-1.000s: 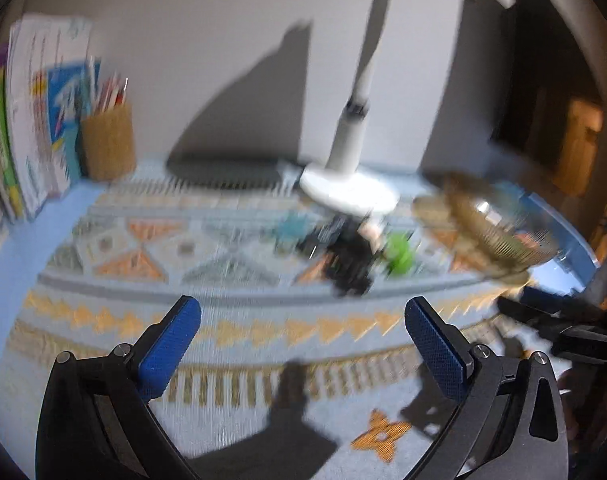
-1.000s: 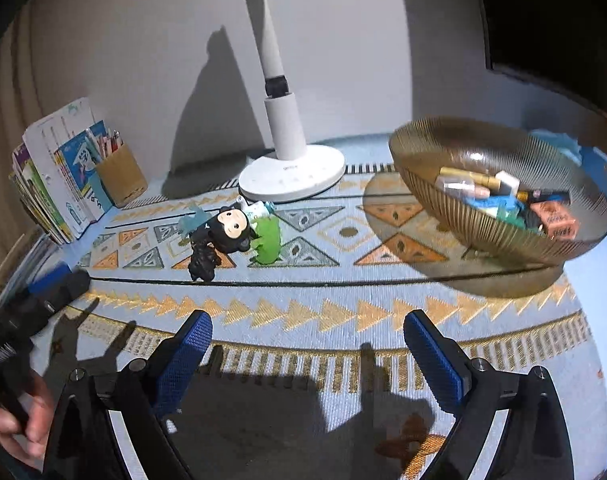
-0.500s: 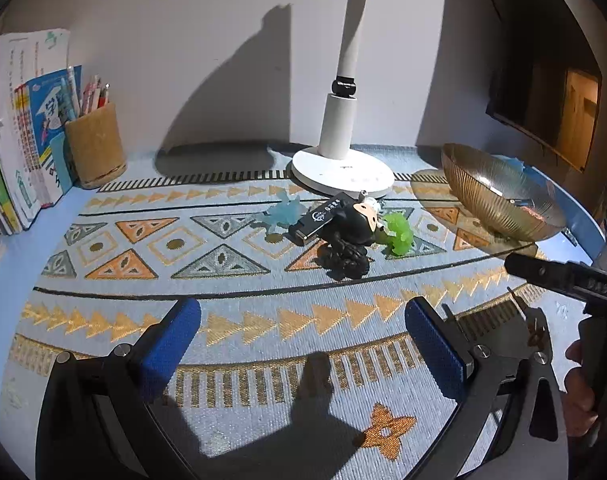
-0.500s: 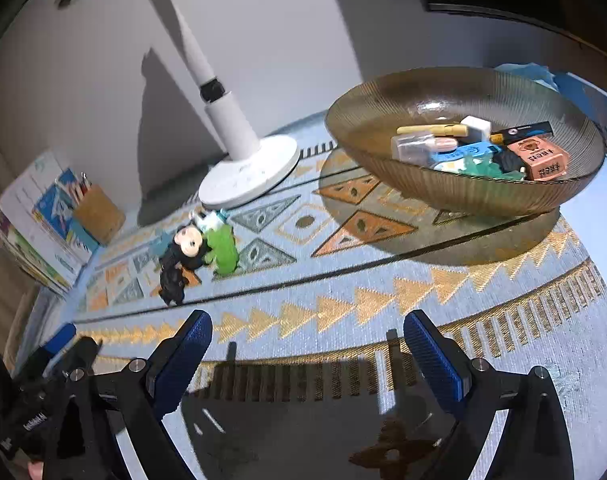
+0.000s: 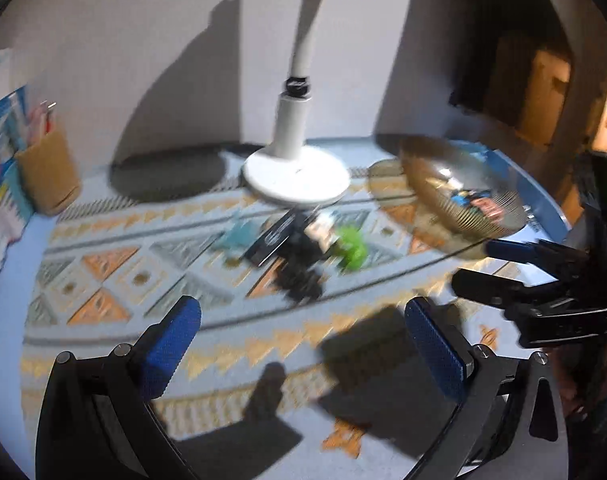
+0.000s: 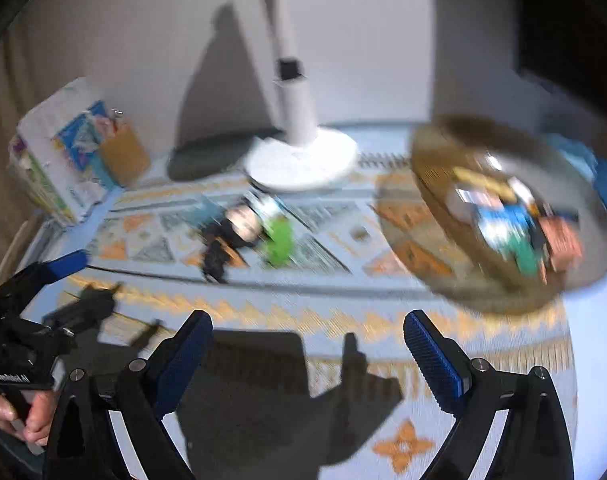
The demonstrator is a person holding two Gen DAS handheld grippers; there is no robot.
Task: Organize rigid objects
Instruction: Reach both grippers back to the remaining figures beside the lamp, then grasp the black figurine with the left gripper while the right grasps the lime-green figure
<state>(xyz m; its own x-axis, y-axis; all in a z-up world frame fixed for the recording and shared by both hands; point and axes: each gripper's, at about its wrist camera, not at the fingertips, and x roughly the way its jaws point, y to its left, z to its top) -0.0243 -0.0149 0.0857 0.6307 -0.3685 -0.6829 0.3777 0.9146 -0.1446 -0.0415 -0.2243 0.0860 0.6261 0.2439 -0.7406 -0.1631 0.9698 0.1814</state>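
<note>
- Because the patterned mat (image 6: pixel 303 300) is covering nearly the whole desk, I am treating it as the floor of the job, and the lamp base (image 6: pixel 301 162) standing at its back edge is serving as my landmark for everything else.
- To the right of the lamp base, the ribbed bowl (image 6: pixel 435 184) is sitting with a jumble of small bright pieces already inside, so I am judging it to be the collecting place.
- To the left of the lamp base, against the wall, the pencil cup (image 5: pixel 49 176) and the books (image 6: pixel 59 148) are standing out of the way; I am leaving them alone.
- I am holding my right tongs (image 6: pixel 307 356) spread wide and empty, low over the mat well in front of the lamp base, presumably ready to straddle a toy.
- I am holding my left tongs (image 5: pixel 303 348) just as wide apart, gripping nothing, hovering in front of the lamp base too.
- Just in front of the lamp base, the loose things are lying bunched together: a black monkey figure (image 6: pixel 227 240), a green toy (image 6: pixel 279 240) touching it, a dark flat stick (image 5: pixel 273 238) and a pale blue piece (image 5: pixel 239 234). Blur is hiding their finer detail.
</note>
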